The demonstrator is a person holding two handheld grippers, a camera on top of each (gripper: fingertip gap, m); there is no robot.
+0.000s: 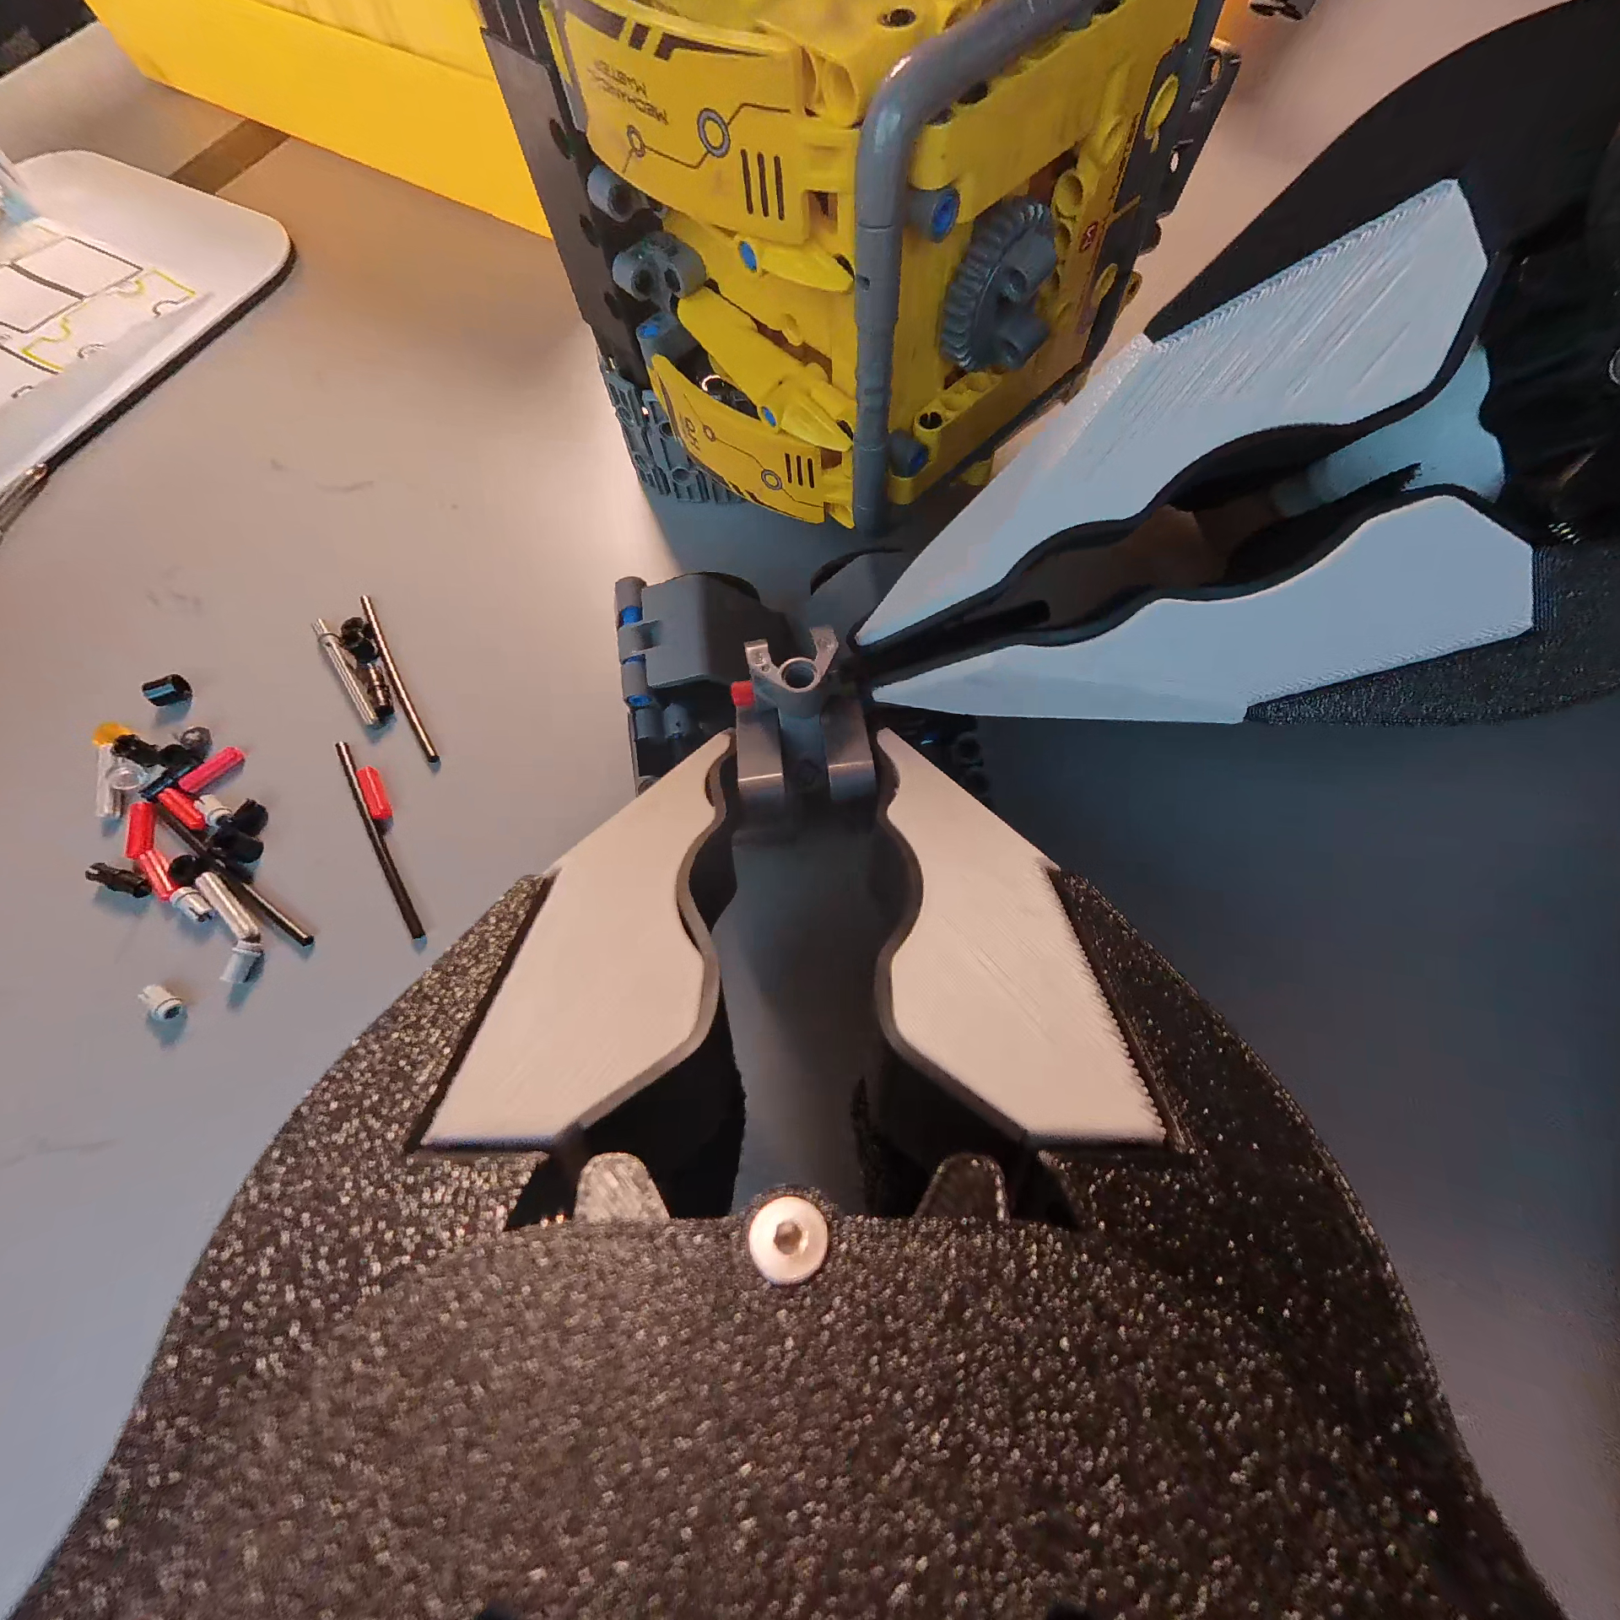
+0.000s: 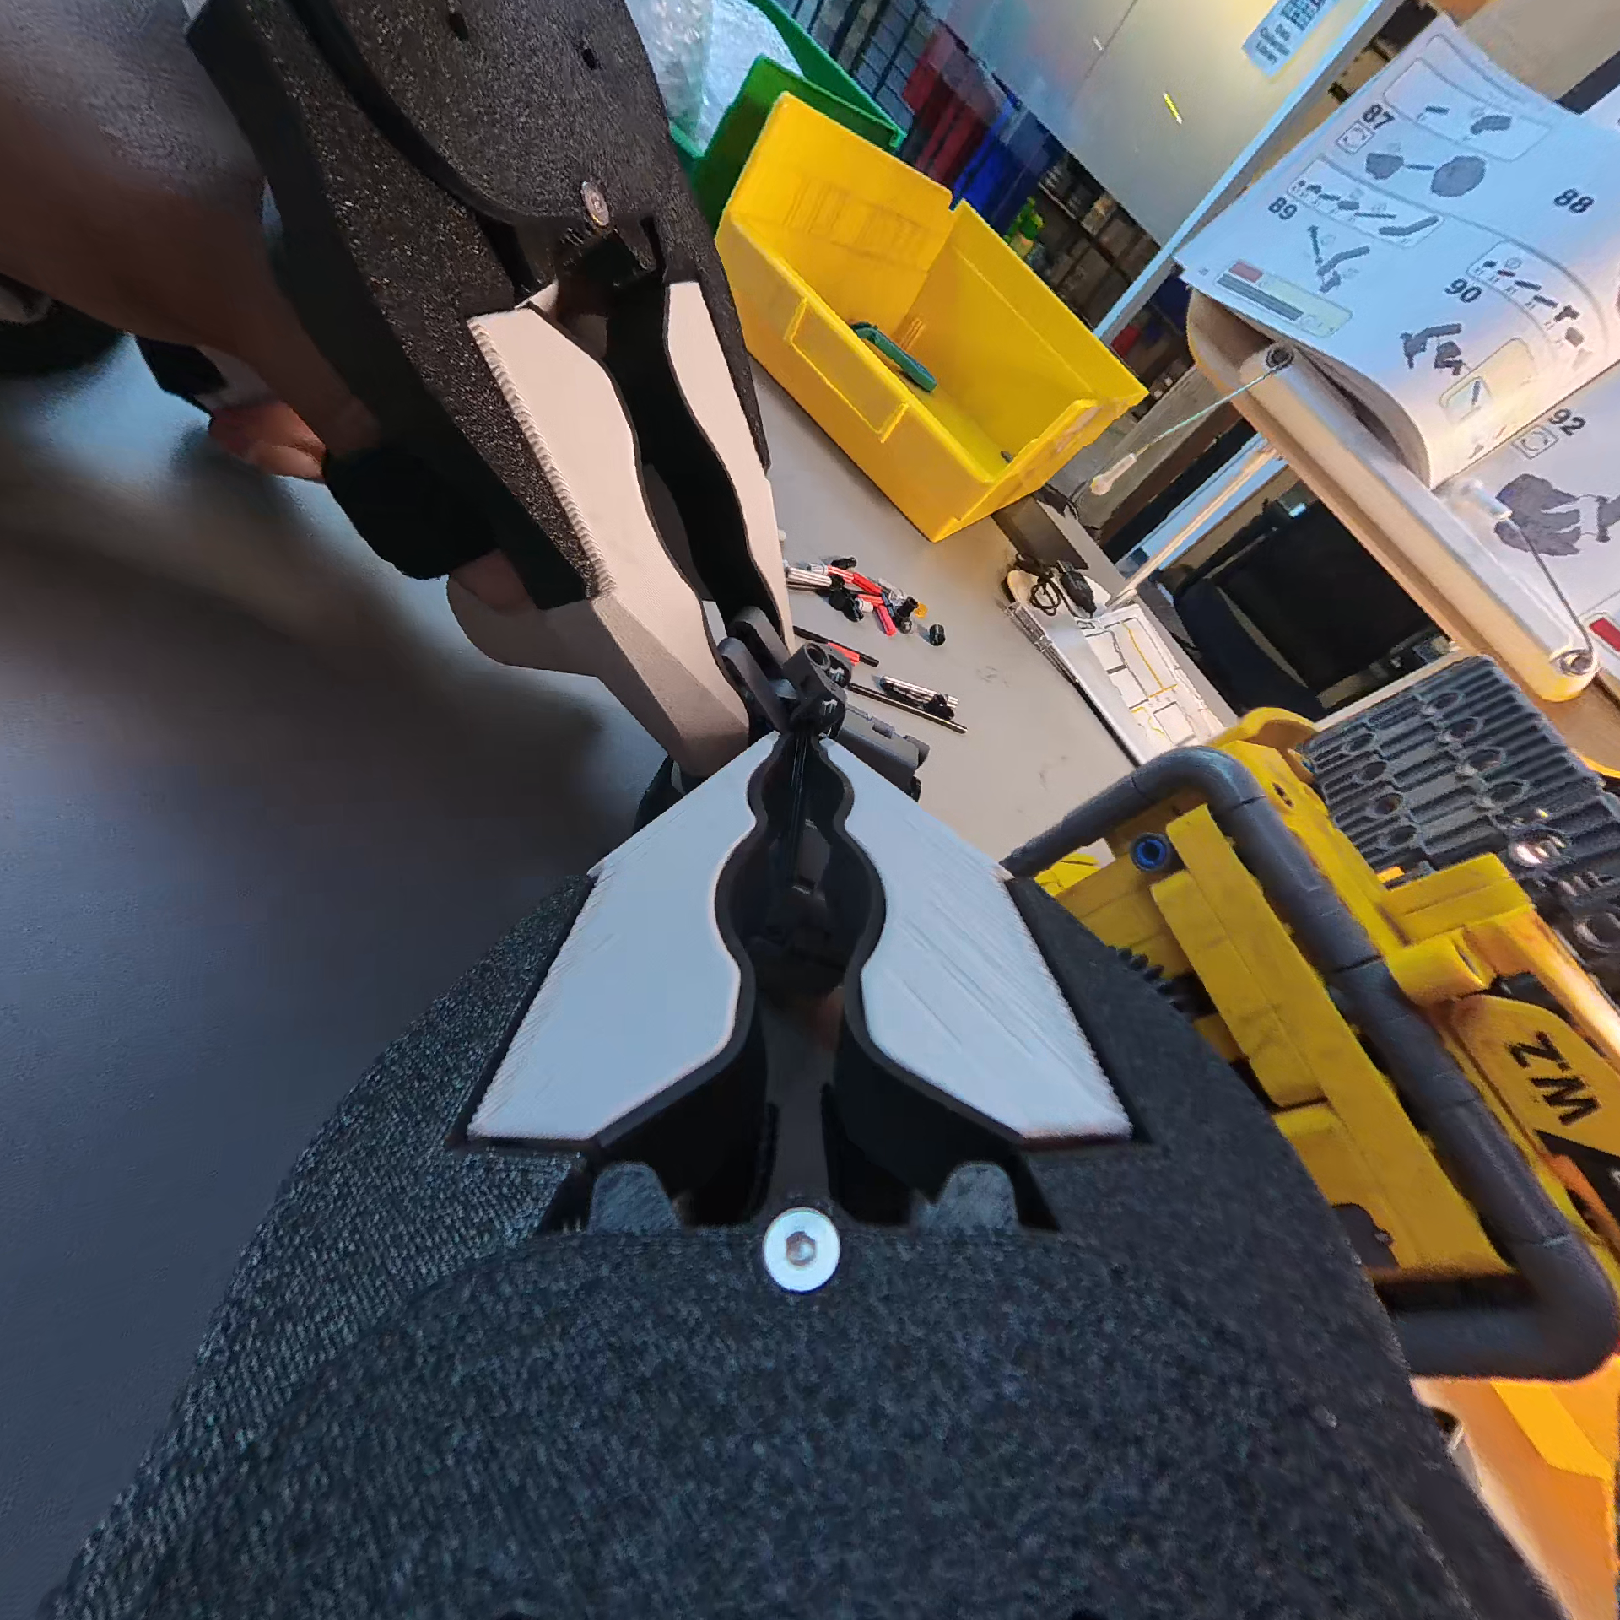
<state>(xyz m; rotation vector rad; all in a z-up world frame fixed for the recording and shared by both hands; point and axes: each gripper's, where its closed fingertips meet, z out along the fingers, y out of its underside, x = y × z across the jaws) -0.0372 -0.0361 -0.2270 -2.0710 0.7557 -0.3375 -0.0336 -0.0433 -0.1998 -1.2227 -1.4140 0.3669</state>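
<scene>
1. Grey counter (image 1: 438, 456) carries everything I can see; behind it, in my right wrist view, stand a yellow bin (image 2: 929, 351) and shelving.
2. My left gripper (image 1: 802, 771) has its jaws pressed in on a dark grey brick assembly (image 1: 802, 754), holding it upright so the socket on top faces the other tool.
3. My right gripper (image 2: 802, 754) comes in from the side, jaws almost together and pinching a thin black axle (image 2: 799, 789); its tip sits right at the assembly's top connector. I think it touches there, but the close, dark view leaves that unsure.
4. Holding the assembly with one tool seems to steady it while the other lines the axle up.
5. Just behind stands the big yellow model (image 1: 859, 263), with its grey roll bar (image 1: 877, 289) close to my right gripper's flank; that crowds the approach on that side.
6. Loose small parts (image 1: 184, 824), red, black and grey pins and rods, lie well to the left, clear of both tools.
7. An open instruction booklet (image 2: 1446, 219) rests on a stand at the far side.
</scene>
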